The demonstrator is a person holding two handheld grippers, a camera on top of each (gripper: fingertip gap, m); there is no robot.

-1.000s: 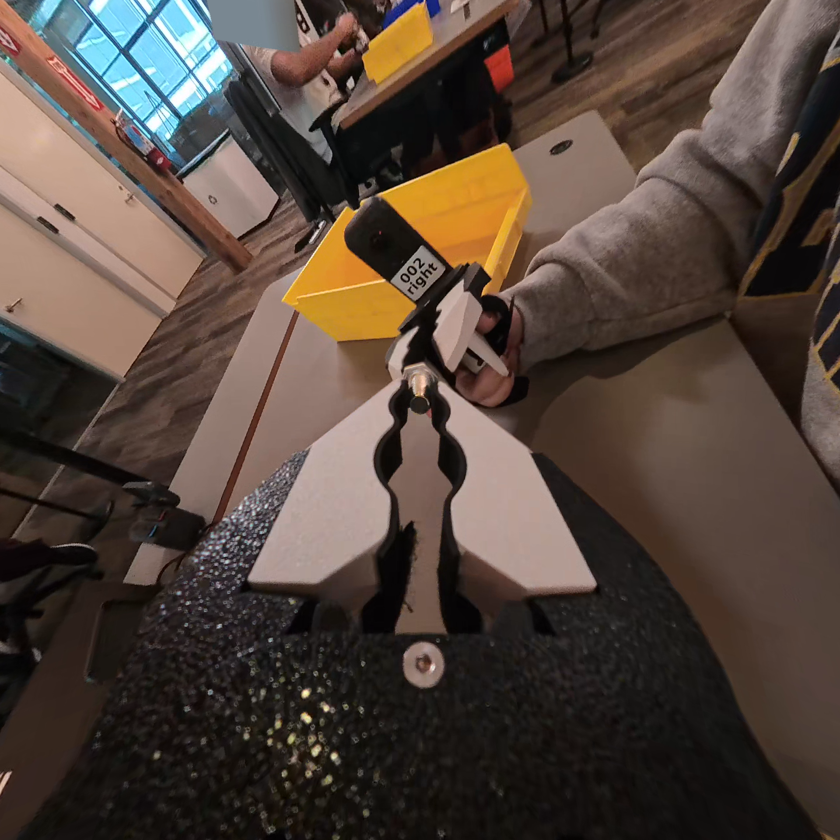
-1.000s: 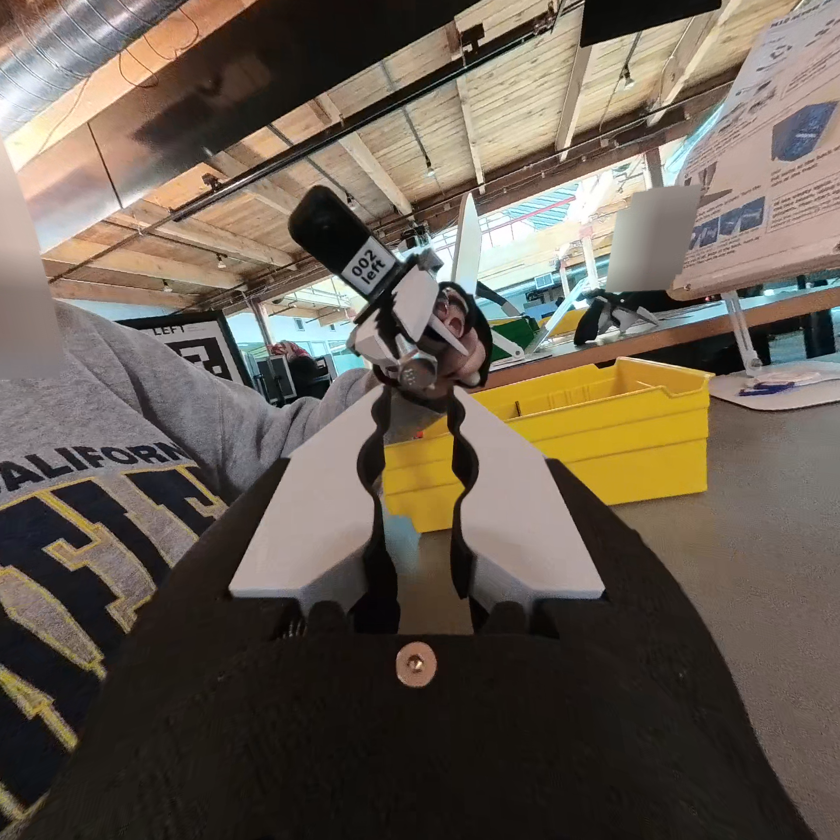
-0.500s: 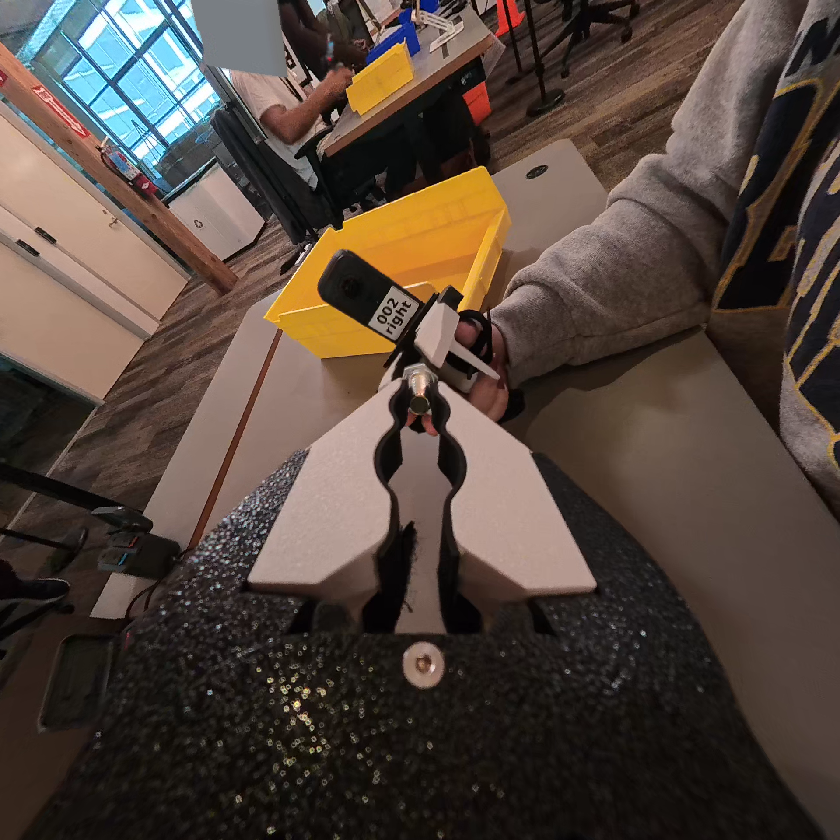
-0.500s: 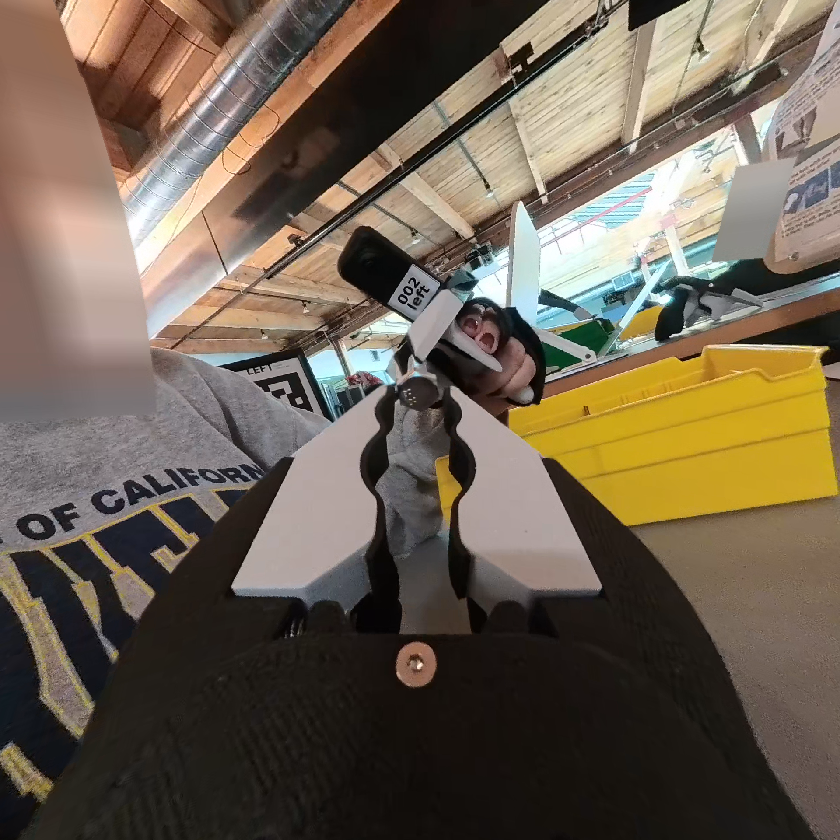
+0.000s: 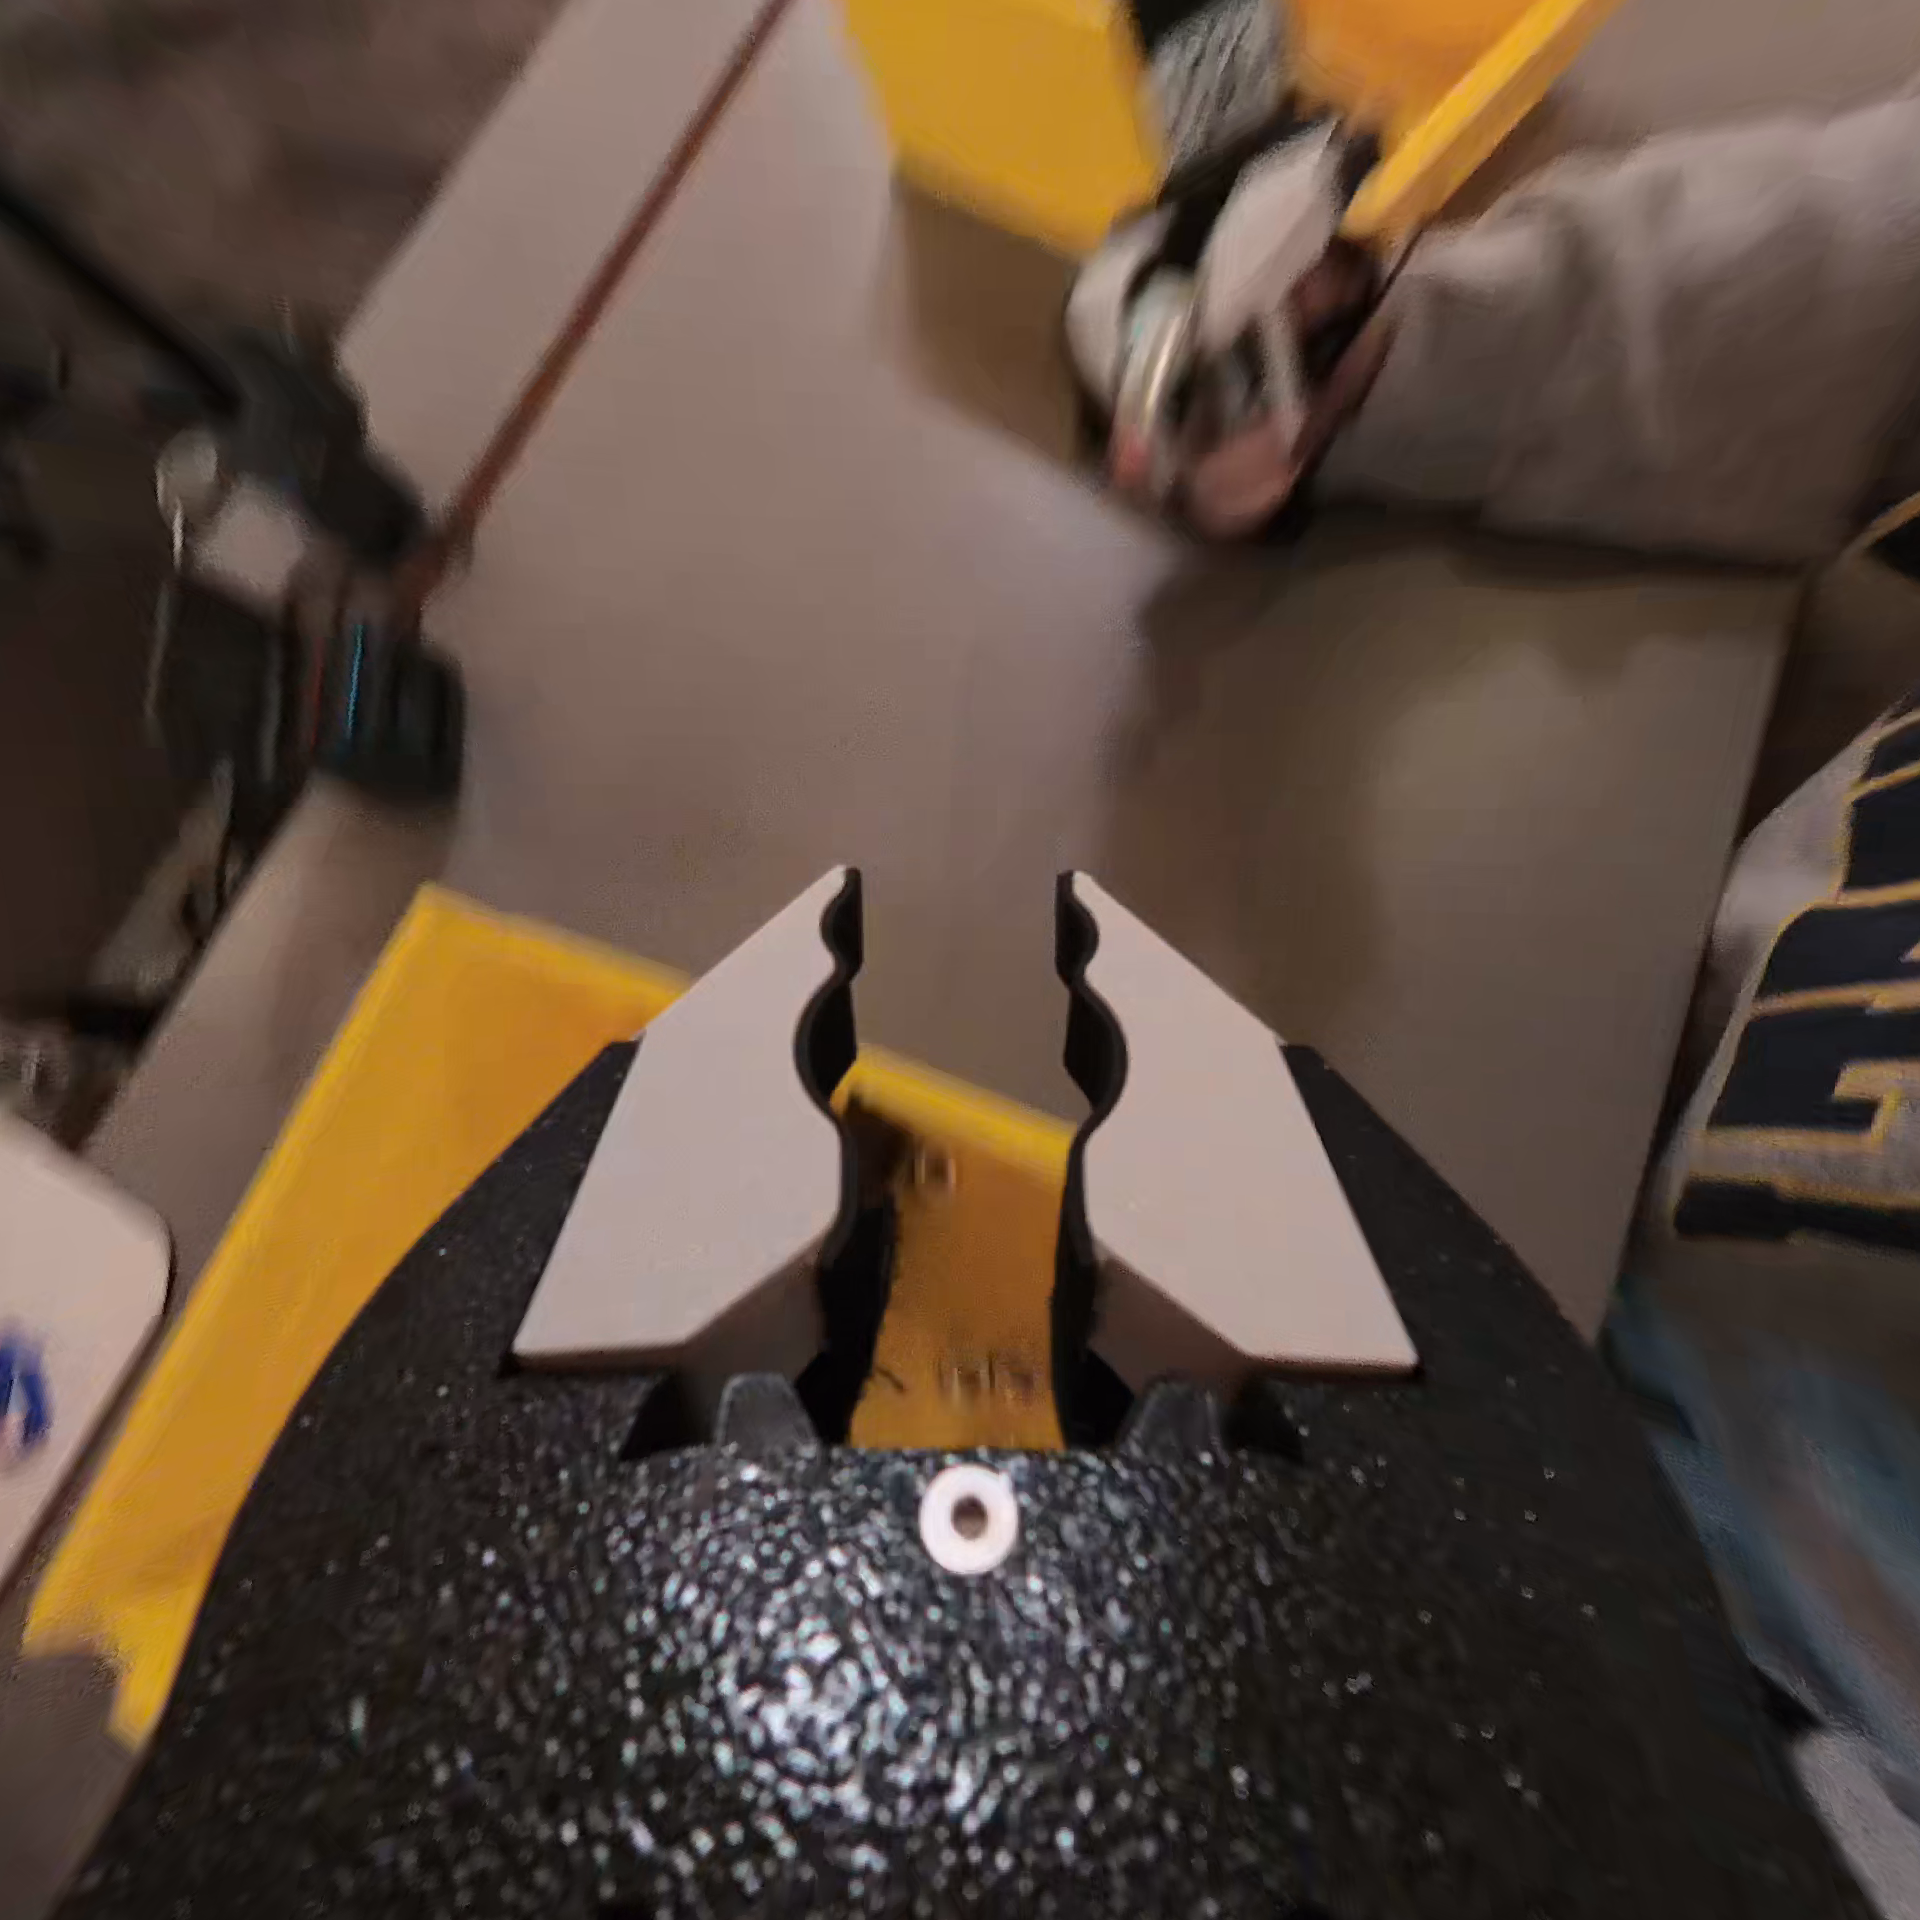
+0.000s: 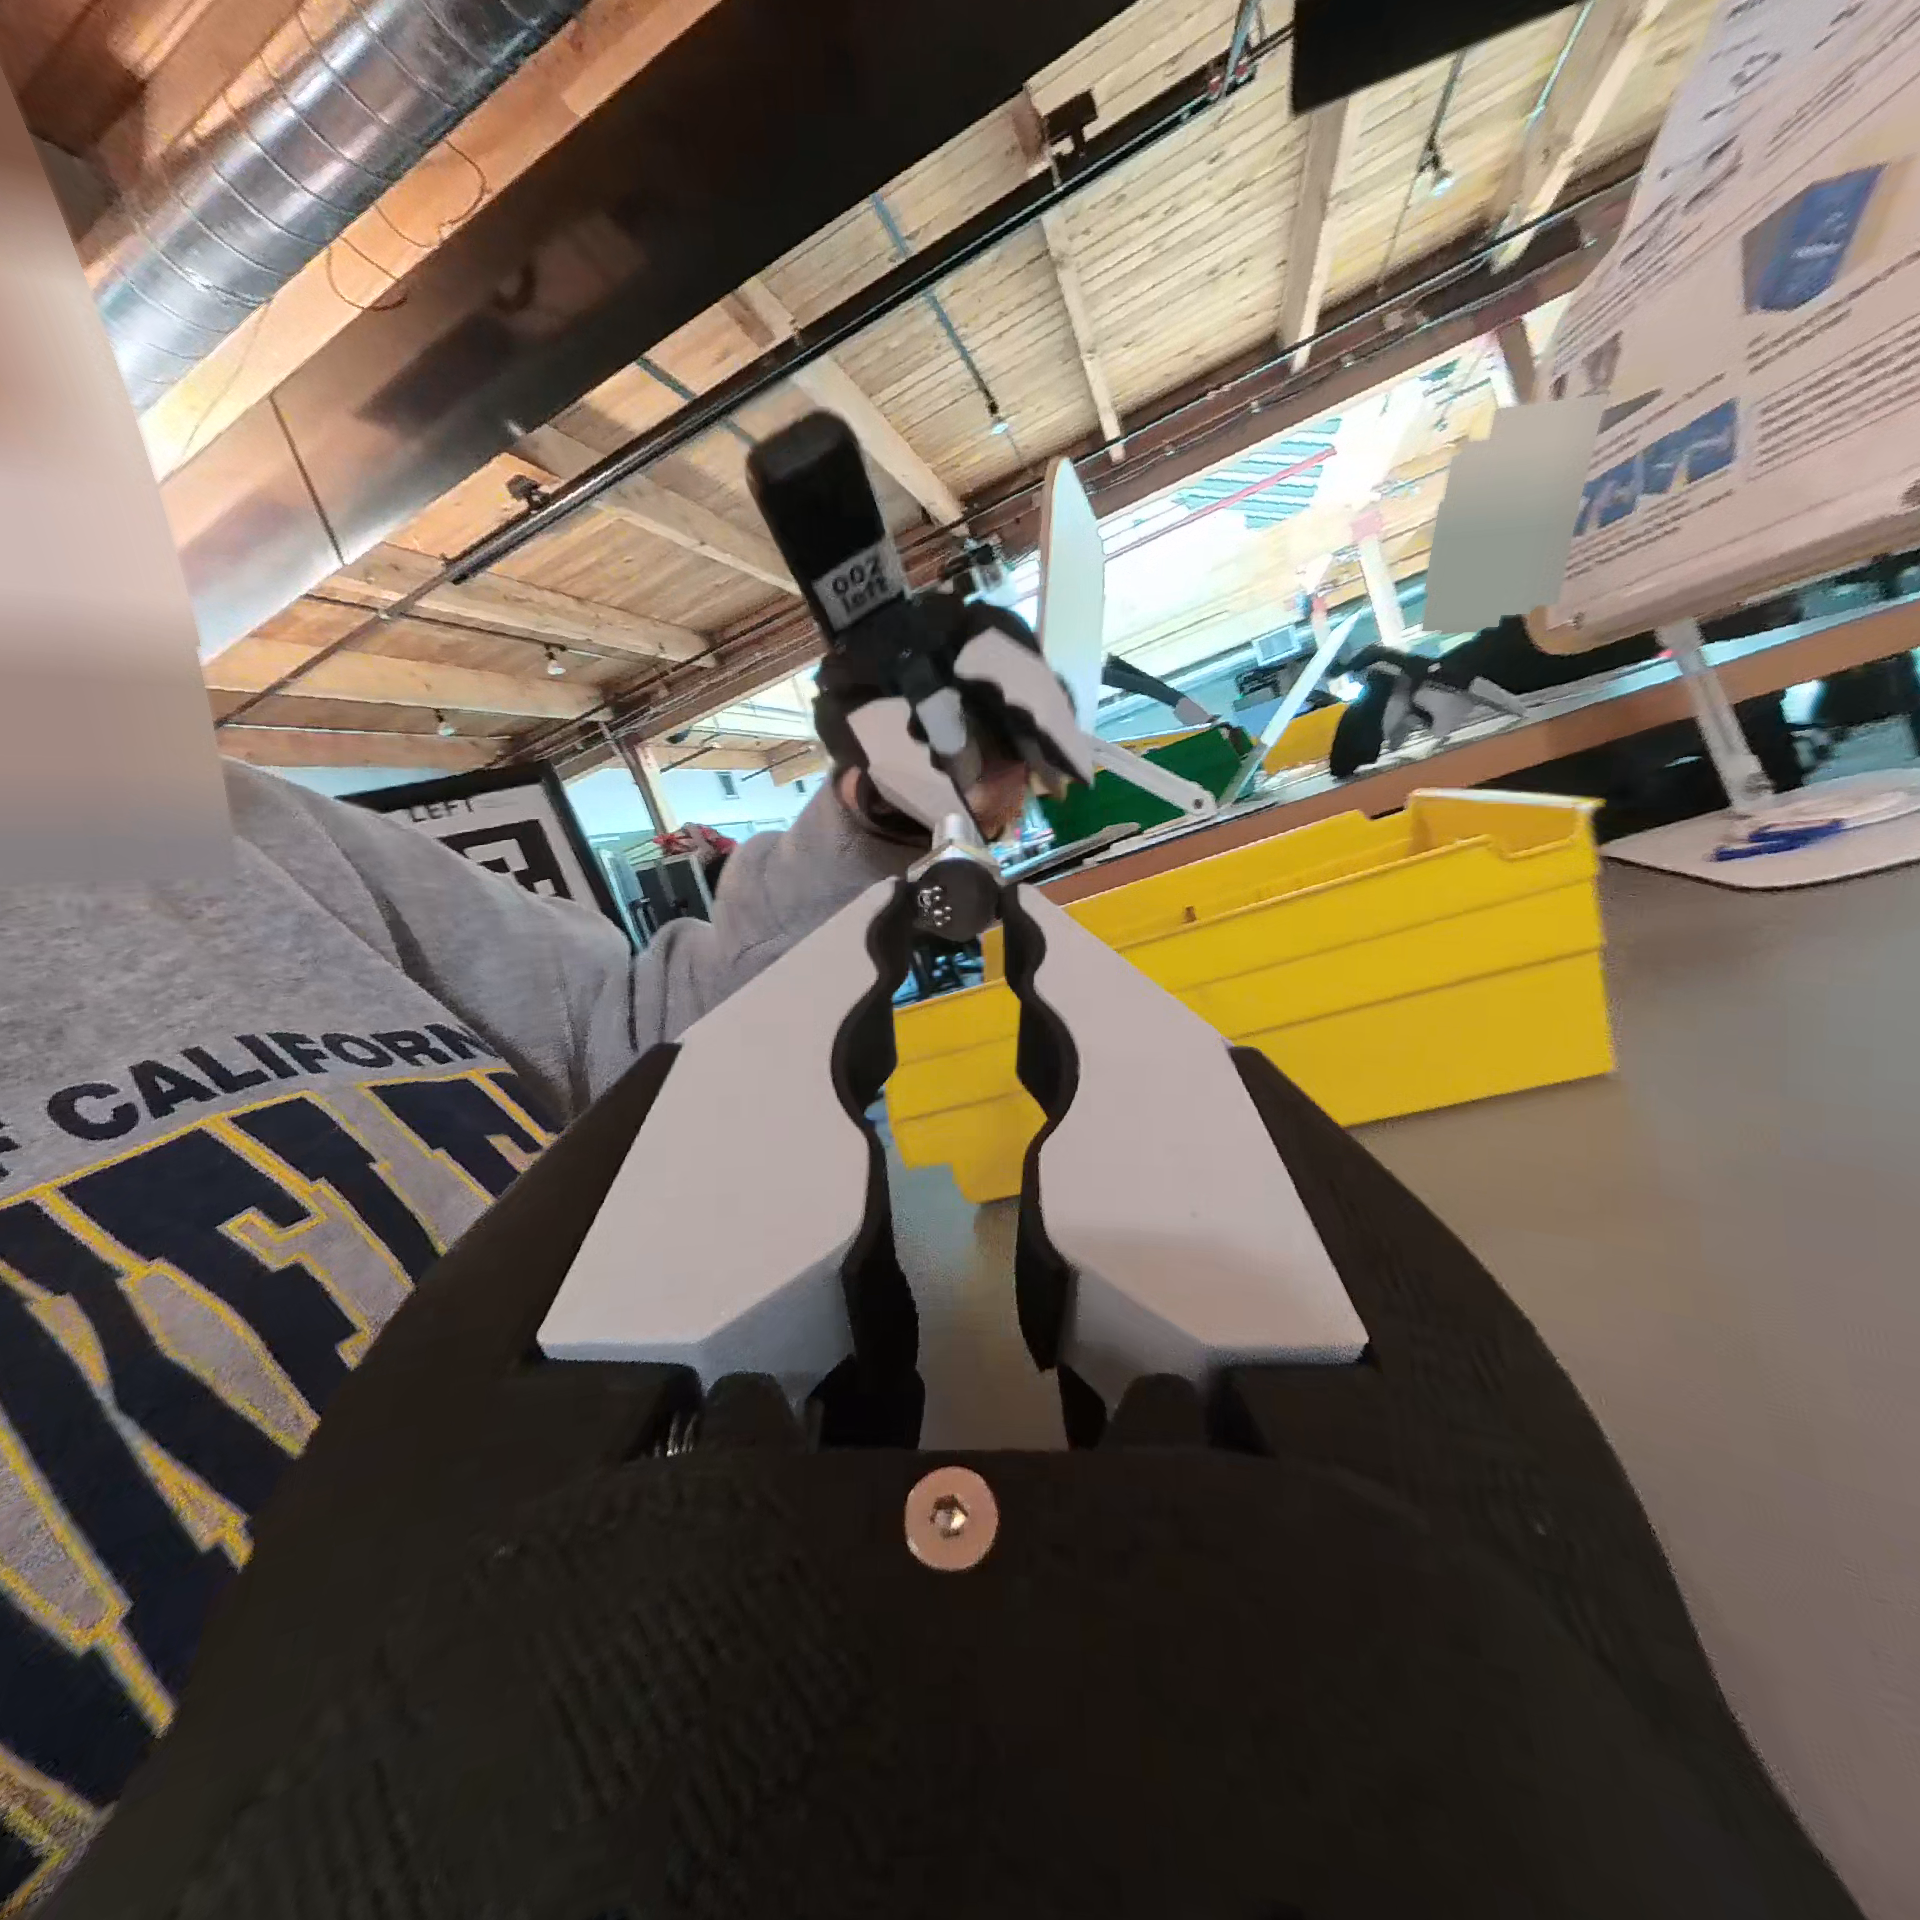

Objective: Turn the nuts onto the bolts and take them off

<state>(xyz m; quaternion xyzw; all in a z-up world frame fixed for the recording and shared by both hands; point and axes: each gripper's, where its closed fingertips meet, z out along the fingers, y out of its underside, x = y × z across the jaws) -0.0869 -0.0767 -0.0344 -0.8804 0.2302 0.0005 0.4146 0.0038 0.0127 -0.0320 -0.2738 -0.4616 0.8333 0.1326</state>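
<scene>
My right gripper is shut on the dark round head of a silver bolt. The bolt's shaft points away from me, toward the left gripper, which hangs just beyond it with its fingers apart. In the blurred left wrist view my left gripper is open, with only table and yellow bin showing between the fingers. The right gripper is at the upper right there, with a blurred metal piece at its tips. I cannot make out a nut.
One yellow bin lies under my left gripper and another stands on the grey table behind the bolt. A grey sleeve crosses the right side. A black device sits at the table's left edge. The gap from one gripper's tips to the other's is roughly 12 cm.
My left gripper was shut on the bolt's far end; it has let go, opened wide and swung away over the near yellow bin. My right gripper has closed tighter on the bolt head.
</scene>
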